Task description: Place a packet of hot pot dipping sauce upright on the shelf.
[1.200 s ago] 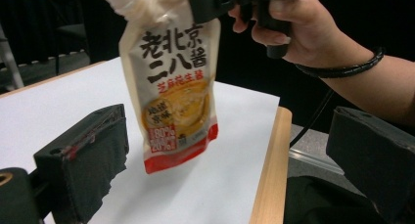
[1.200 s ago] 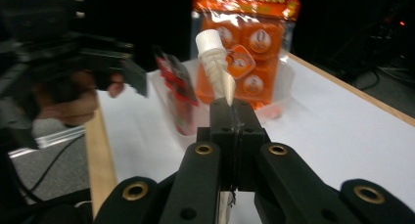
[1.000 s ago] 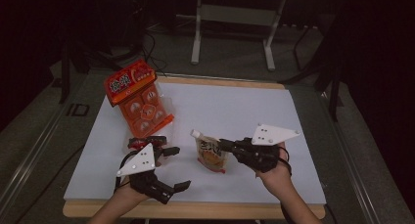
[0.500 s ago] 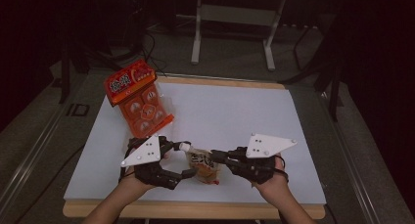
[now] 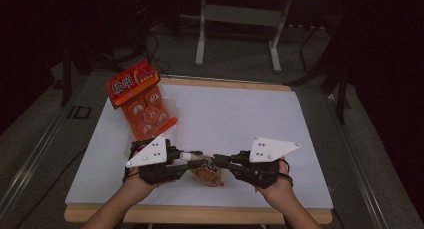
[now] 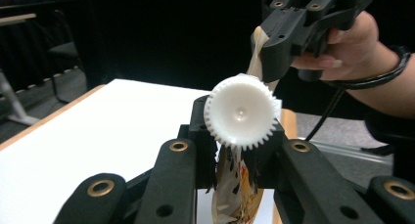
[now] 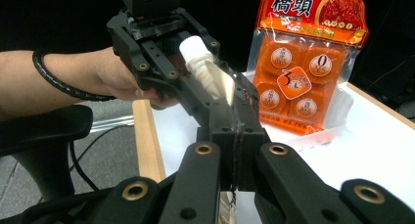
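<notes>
The pouch [image 5: 207, 175] hangs just above the near middle of the white tabletop [image 5: 240, 119], stretched between the two grippers. The left gripper [image 5: 186, 158] has just been closing its jaws, and they are now clamped on the pouch's neck right behind the white ribbed cap [image 6: 241, 111]; in the left gripper view the cap sits squarely between the two black jaws, facing the camera. The right gripper [image 5: 220, 161] has its jaws pressed together on the pouch's upper edge, and in the right gripper view [image 7: 234, 150] the thin foil is pinched in the seam between them, with the cap [image 7: 199, 57] just beyond.

A second ago the left gripper lay at the near left of the tabletop, jaws wide apart and well clear of the pouch, which the right gripper alone held near the middle. Half a second ago the two had come together at the near edge, with the left jaws around the cap but not yet tight. Now both grip, and the pouch sits between them.

The orange snack pack [image 5: 141, 100] lies at the far left of the tabletop, where it was in both earlier frames, well apart from the hands.
</notes>
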Demonstrator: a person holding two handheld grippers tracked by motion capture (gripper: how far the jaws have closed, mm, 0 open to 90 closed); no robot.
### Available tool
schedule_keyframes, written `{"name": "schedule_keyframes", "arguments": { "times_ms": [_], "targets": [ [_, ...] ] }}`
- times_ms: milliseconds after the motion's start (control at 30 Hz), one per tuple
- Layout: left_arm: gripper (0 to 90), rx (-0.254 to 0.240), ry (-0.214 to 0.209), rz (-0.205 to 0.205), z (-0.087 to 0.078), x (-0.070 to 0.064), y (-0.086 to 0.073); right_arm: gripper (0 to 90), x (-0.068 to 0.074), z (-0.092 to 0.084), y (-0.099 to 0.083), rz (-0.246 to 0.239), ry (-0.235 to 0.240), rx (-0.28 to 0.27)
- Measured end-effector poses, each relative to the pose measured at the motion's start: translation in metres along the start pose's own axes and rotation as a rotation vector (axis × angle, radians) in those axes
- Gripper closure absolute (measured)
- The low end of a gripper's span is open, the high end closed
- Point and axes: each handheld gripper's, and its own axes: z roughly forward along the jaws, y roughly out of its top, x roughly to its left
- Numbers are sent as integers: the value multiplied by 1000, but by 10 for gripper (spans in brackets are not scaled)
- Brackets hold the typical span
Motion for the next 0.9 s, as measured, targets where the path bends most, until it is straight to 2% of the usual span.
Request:
{"name": "schedule_keyframes", "arguments": {
  "times_ms": [167,300,400,467,600,667,700,733,800,833,867,900],
  "targets": [
    [779,5,7,5,1,1,2,896,-3,0,-1,14,4,-9],
    [792,0,-3,-1,0,3,7,878,-6,-2,-2,25,1,-26],
    [849,-9,0,16,-1,2,10,816,-9,-3,-2,35,-16,-38],
    [856,-8,11,25,-3,3,12,695,-14,-5,-2,70,8,-64],
    [865,-20,33,10,-8,10,15,516,-17,-9,-3,81,-27,-88],
    [868,-31,58,12,-11,13,17,476,-17,-11,-3,75,-53,-95],
    [870,-38,52,1,-12,15,18,440,-18,-12,-4,77,-60,-101],
    [870,-45,71,9,-14,17,20,407,-19,-13,-4,82,-66,-108],
    [872,-55,75,2,-16,19,21,385,-19,-14,-4,85,-75,-110],
    [872,-66,101,6,-19,23,25,356,-20,-14,-4,86,-80,-111],
    [873,-77,101,7,-21,26,27,255,-22,-15,-5,95,-87,-122],
    [873,-81,115,18,-23,27,30,194,-23,-15,-6,90,-84,-121]
  ]
}}
